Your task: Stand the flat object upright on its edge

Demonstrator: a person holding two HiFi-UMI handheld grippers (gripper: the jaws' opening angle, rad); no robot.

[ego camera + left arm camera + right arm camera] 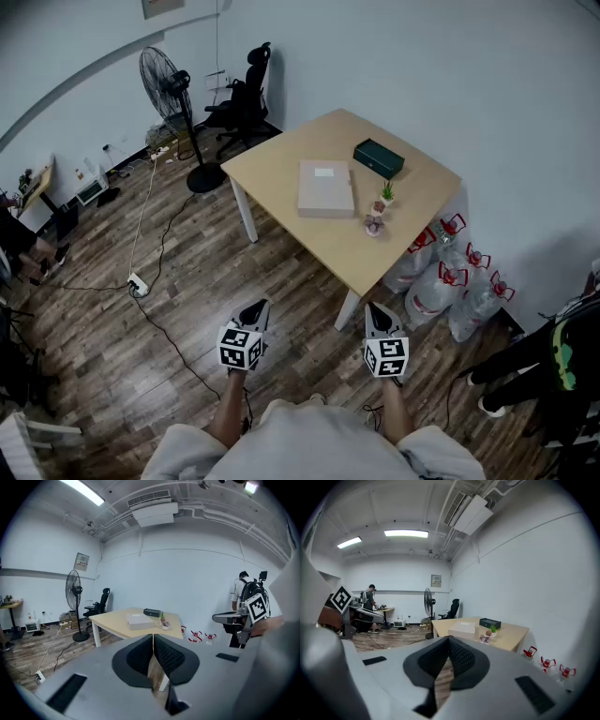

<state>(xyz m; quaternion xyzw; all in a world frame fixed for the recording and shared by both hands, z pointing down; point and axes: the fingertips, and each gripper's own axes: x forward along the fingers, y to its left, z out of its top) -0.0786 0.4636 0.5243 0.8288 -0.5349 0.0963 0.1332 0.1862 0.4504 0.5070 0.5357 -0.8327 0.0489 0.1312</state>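
Jaws of the left gripper (153, 637) are shut, the dark ribbed pads meeting at the tips with nothing caught between them. Jaws of the right gripper (449, 639) are also closed tip to tip and empty; only the plank floor (178, 281) shows through the narrow gap lower down. In the head view both grippers are held side by side over the floor, each with its marker cube towards the person, and both point at the near corner of the table.

The flat object of the task is a pale box (325, 187). It lies on its broad face near the middle of the tabletop (272, 169), well apart from both grippers, with a small white label on its upper side. Just beyond it, towards the wall, lies a dark green box (379, 157). A small potted plant (386, 194) stands just beside the pale box on the right, and a little pinkish ornament (375, 224) sits nearer the table's edge.

Several clear water bottles (450, 277) with red handles are on the floor against the wall, beside the table. A standing fan (171, 89) and a black office chair (244, 94) stand past the far end of the table. A white power strip (138, 283) lies on the floor to the left, with cables running from it. Another person (553, 361) in dark clothes stands at the right edge of the head view.
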